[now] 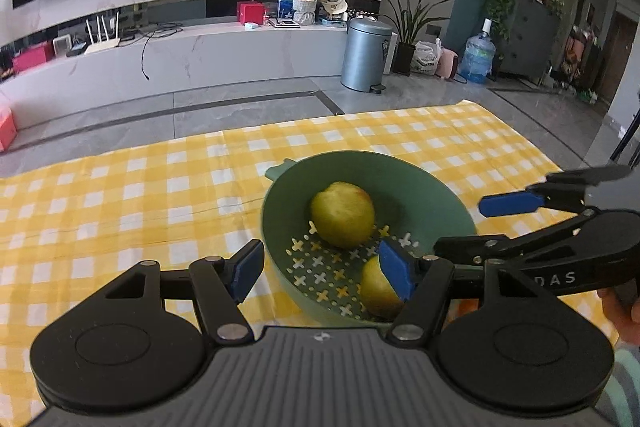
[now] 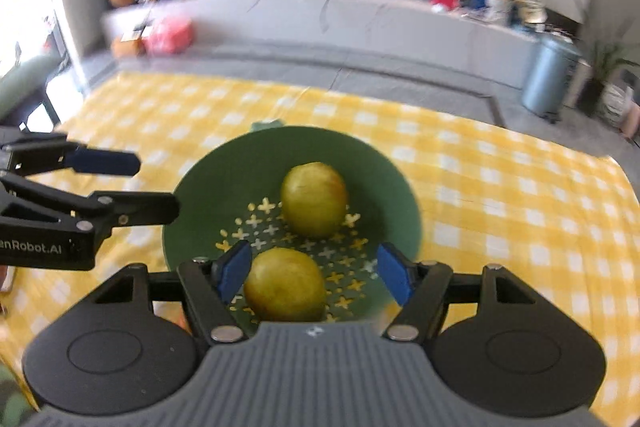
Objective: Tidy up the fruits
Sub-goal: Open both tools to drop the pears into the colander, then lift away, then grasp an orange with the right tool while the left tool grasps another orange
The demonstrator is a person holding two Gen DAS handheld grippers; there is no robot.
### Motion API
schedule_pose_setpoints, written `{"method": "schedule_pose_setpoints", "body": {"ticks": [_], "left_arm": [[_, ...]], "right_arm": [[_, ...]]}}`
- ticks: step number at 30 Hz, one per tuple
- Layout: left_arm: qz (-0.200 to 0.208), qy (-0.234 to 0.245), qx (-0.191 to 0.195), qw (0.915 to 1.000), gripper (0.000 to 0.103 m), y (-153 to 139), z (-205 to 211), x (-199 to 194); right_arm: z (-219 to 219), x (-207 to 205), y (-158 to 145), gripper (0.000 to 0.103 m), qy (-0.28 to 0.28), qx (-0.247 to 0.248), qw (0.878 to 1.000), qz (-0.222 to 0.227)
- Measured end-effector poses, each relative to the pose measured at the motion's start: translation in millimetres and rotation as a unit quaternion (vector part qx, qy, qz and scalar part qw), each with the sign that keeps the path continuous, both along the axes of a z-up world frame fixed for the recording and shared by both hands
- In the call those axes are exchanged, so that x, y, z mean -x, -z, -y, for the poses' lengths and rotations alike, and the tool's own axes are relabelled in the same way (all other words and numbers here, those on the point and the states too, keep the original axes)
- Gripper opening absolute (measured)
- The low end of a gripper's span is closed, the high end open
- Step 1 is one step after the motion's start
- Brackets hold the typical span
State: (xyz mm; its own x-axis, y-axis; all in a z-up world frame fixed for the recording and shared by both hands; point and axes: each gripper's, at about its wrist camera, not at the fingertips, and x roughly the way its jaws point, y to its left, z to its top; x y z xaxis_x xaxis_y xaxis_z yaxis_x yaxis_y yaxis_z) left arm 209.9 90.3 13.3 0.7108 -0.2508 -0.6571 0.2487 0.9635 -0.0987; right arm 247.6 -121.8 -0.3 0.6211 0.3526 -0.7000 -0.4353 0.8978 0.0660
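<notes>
Resting on the yellow-and-white checked cloth (image 1: 140,187) that covered the surface, a round green plastic colander bowl (image 1: 420,183) with cross-shaped drain holes in its floor held two yellow-green round fruits. One fruit (image 1: 343,213) sat toward the far side of the bowl's floor; the nearer fruit (image 1: 380,289) lay close to the near wall, apart from the first.

The left gripper (image 1: 324,271) hovered low over the near-left rim of the bowl, its jaws spread wide and gripping nothing. Its blue right pad (image 1: 396,269) covered part of the nearer fruit in the left wrist view, though contact could not be told.

The right gripper (image 2: 314,273) hung over the near edge of the same bowl (image 2: 200,195), jaws likewise spread. The nearer fruit (image 2: 285,285) lay between its blue pads (image 2: 234,269), just beside the left one and well clear of the right; it was not pinched. The farther fruit (image 2: 314,199) rested beyond, near the bowl's middle.

A grey pedal bin (image 1: 366,53) stood on the floor past the surface.
</notes>
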Motion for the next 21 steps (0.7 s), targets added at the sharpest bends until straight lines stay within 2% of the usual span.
{"method": "schedule_pose_setpoints", "body": {"ticks": [6,9,12,17,21], "left_arm": [[0.020,0.011,-0.030,0.9993,0.078,-13.3,18.9,21.2],[0.026,0.009,-0.028,0.9992,0.078,-14.7,26.0,34.5],[0.031,0.004,-0.033,0.9990,0.078,-9.2,33.1,46.5],[0.037,0.008,-0.066,0.9971,0.078,7.6,51.9,60.0],[0.022,0.003,-0.090,0.9957,0.078,24.6,60.1,68.5]], "right_arm": [[30.0,38.6,8.4,0.067,0.051,-0.045,0.997,0.031],[41.9,58.1,15.7,0.067,0.068,-0.052,0.994,0.062],[51.8,71.5,21.3,0.067,0.083,-0.055,0.992,0.072],[63.4,87.0,33.5,0.067,0.102,-0.048,0.990,0.085],[72.1,94.0,44.9,0.067,0.104,-0.051,0.990,0.079]]}}
